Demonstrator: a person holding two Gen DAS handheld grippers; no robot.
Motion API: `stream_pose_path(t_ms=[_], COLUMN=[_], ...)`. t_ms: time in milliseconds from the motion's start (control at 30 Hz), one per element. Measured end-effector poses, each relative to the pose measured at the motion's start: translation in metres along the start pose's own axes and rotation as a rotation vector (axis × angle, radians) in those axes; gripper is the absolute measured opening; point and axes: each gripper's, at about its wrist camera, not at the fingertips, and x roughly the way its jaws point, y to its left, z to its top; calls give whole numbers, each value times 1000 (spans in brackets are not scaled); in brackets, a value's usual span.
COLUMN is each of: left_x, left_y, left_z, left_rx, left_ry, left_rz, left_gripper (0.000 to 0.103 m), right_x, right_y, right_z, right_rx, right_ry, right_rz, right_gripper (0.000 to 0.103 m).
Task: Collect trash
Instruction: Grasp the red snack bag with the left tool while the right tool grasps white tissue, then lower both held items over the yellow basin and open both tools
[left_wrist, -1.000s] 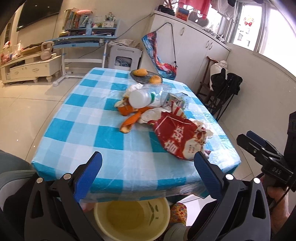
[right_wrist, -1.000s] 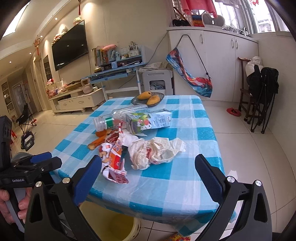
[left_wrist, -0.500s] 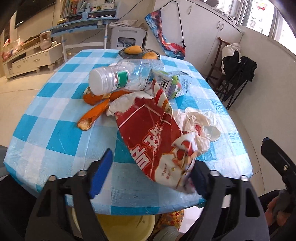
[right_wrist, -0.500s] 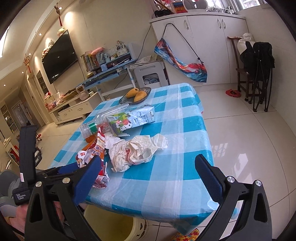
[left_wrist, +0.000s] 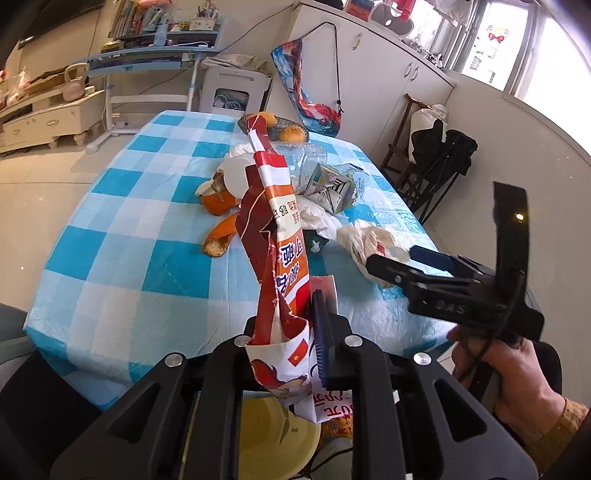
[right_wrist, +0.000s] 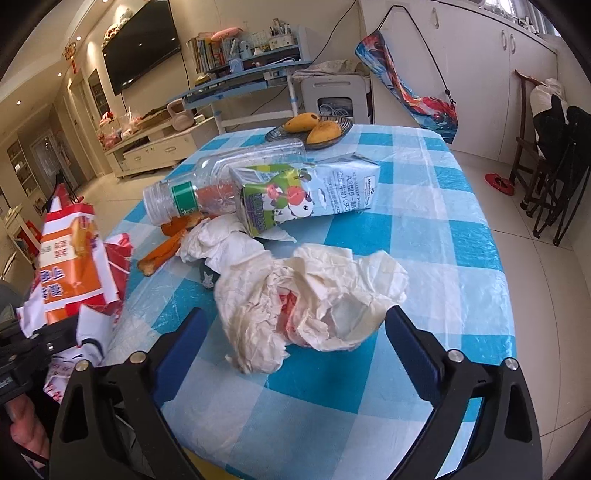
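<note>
My left gripper (left_wrist: 306, 332) is shut on the lower end of a torn red snack bag (left_wrist: 273, 229), which stands up off the checked table (left_wrist: 122, 258). The bag (right_wrist: 70, 258) also shows at the left of the right wrist view. My right gripper (right_wrist: 295, 343) straddles a crumpled white paper wrapper (right_wrist: 314, 295) near the table's front edge. Its jaws are closing with the wrapper between them, and the pads do not press on it. Behind the wrapper lie a milk carton (right_wrist: 306, 195), a clear plastic bottle (right_wrist: 221, 177) and orange peel (right_wrist: 166, 251).
A dark plate with mangoes (right_wrist: 314, 129) sits at the table's far end. A yellow basin (left_wrist: 273, 435) stands on the floor below the near table edge. A folding chair (left_wrist: 439, 162) with dark clothes is by the right wall.
The left gripper closed on the red bag and raised it off the table. The right gripper came down and forward over the crumpled wrapper, its jaws a little narrower.
</note>
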Motion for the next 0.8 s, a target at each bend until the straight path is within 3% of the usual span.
stream_pose_path(t_ms=[100, 167, 200, 233, 333, 567, 800], left_x=[-11, -19, -21, -23, -28, -36, -13], left_y=[9, 15, 15, 16, 17, 18, 41], left_z=[-14, -27, -32, -39, -55, -88, -113], left_rx=[8, 12, 13, 13, 15, -24, -127], left_ry=[37, 65, 73, 90, 131, 255, 462], left_rz=[-22, -37, -40, -46, -64, -85, -49], left_gripper=[15, 15, 15, 15, 15, 16, 17], right_x=[7, 3, -1, -5, -13, -39, -72], right_y=[-1, -2, -2, 0, 4, 13, 39], right_z=[-3, -4, -5, -5, -8, -13, -34], right_rx=[-17, -8, -7, -16, -31, -32, -34], right_ry=[23, 21, 13, 4, -9, -62, -84], right_rz=[-1, 26, 34, 35, 47, 105, 199], right_gripper=[68, 46, 41, 28, 18, 17, 17])
